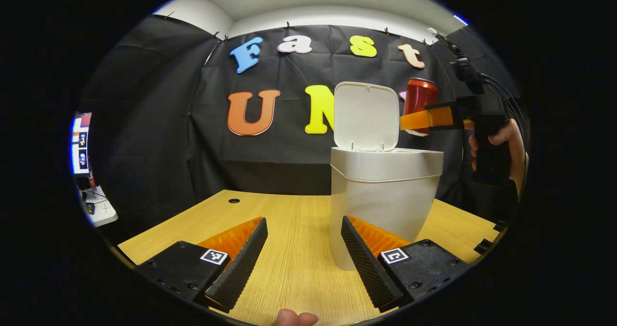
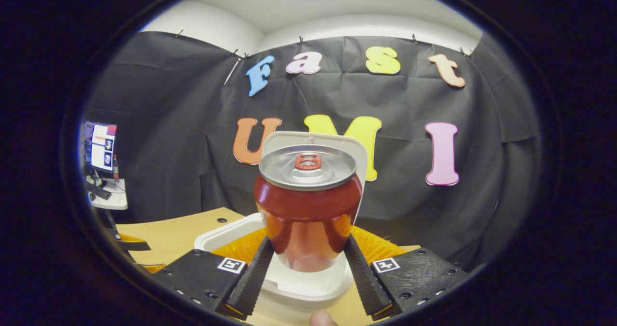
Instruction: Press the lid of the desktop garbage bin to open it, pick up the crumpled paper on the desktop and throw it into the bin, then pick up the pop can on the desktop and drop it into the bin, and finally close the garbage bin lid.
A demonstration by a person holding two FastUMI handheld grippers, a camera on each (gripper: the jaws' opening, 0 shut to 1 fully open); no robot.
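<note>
— Wood-grain desktop (image 1: 289,220), black cloth wall behind; what's on it?
— One white plastic garbage bin (image 1: 385,191), its lid (image 1: 367,116) standing upright.
— And the can?
— One red pop can (image 2: 308,210), upright above the bin's mouth, clamped between the right gripper (image 2: 308,263) fingers.
— Left gripper (image 1: 303,258)?
— Spread apart, holding nothing, low over the desktop near the bin.

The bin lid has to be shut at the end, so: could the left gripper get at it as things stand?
Probably yes. The left gripper is open and empty, low on the table before the bin; the raised lid stands above with nothing between. The right gripper holds the can off beside it.
</note>
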